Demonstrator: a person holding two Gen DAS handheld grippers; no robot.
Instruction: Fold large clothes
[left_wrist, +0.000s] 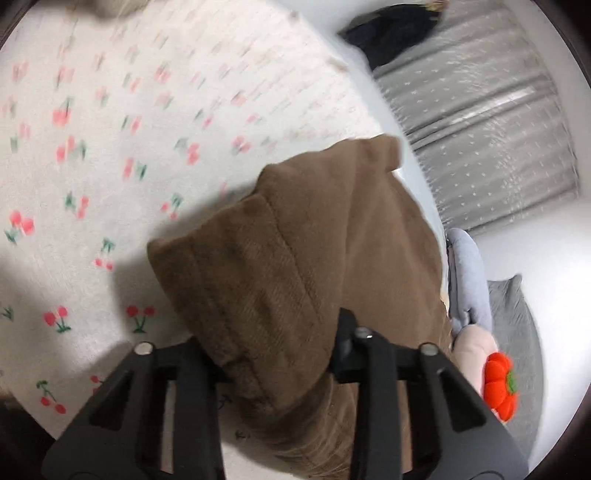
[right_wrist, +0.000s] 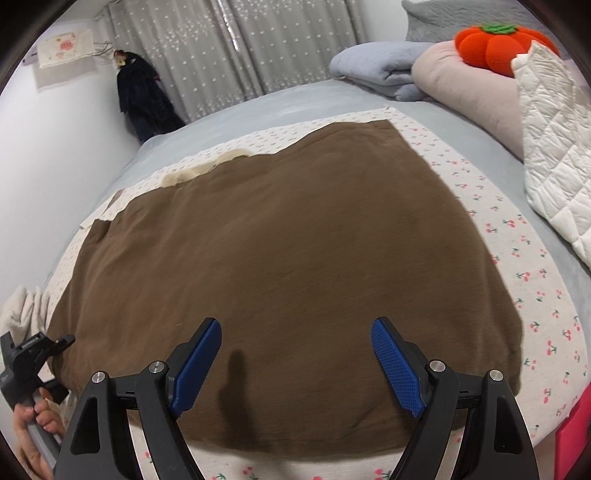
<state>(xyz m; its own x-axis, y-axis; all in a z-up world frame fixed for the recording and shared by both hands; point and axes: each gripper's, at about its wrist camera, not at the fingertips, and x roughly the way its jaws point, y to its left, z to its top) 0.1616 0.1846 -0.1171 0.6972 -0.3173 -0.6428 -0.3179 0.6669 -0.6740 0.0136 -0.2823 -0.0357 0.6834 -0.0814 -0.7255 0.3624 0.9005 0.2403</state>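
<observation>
1. the left hand-held gripper is clamped on a thick hemmed edge of the brown garment, which bunches between its jaws and hides the pads.
2. the right hand-held gripper hangs over the near edge of the brown garment with its blue pads wide apart and nothing between them.
3. the brown garment lies spread mostly flat on the cherry-print sheet, which covers the bed.
4. a hand at the garment's left corner holds the other tool.
5. beyond the garment's far right corner sit a folded grey blanket, a pink pillow and an orange plush.
6. progress, as i judge it: early. the piece looks laid out, perhaps already doubled once, with one edge gripped; the folds over the middle and the final squaring seem still to come.
</observation>
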